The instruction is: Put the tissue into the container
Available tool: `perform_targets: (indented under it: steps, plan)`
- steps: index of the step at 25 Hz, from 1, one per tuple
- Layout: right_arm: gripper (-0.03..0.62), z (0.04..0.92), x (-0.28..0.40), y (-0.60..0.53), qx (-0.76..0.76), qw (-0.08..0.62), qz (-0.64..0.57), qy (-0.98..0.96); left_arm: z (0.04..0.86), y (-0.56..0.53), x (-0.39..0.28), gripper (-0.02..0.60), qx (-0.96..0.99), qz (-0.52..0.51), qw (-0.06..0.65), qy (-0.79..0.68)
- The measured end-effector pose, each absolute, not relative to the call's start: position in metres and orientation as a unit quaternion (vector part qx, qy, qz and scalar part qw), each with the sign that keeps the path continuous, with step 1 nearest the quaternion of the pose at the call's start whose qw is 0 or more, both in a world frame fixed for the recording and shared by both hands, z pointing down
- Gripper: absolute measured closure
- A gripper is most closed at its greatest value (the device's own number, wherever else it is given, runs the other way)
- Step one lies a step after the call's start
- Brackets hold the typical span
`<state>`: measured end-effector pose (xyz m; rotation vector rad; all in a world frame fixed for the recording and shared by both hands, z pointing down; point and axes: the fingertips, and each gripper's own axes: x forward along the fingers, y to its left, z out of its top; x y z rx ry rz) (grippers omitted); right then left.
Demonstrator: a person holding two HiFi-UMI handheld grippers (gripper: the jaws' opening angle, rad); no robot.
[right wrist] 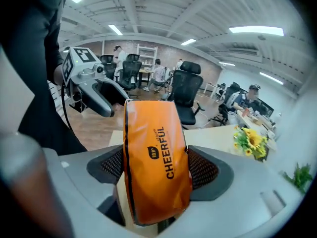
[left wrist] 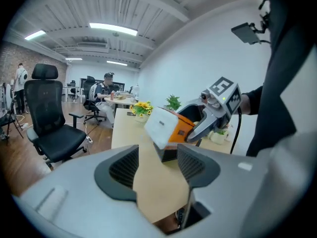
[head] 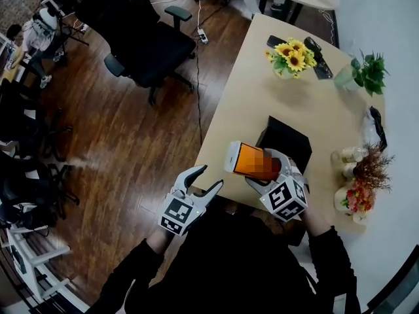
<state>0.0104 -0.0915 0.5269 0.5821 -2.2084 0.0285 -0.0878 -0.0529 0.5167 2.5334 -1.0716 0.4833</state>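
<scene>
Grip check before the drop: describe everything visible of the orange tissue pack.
The orange tissue pack is a soft, glossy, slightly creased plastic-wrapped block with black CHEERFUL lettering, a small logo, a dark edge seam and a white end. The right gripper presses on its two sides. It hangs tilted above the table, close to the black container, touching nothing else.

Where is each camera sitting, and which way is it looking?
Head view: on the person's head, looking steeply down at the table; shows sleeves, the open left gripper, the right gripper clamping the orange tissue pack.
Left gripper view: on the left gripper, looking between its empty jaws across the table at the right gripper and pack.
Right gripper view: on the right gripper, looking along its jaws at the pack; left gripper behind.
Shared: all three show the sunflowers.
</scene>
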Motion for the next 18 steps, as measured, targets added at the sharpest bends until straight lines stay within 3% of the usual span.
perform_targets:
  steps: [7, 18]
  plan:
    - [0.204, 0.528, 0.111, -0.119, 0.315, 0.478, 0.018, -0.82, 0.506, -0.07, -0.028, 0.353, 0.923, 0.173, 0.147, -0.311]
    - [0.204, 0.542, 0.143, -0.121, 0.337, 0.509, 0.03, -0.792, 0.509, -0.079, 0.035, 0.353, 0.943, 0.181, 0.131, -0.247]
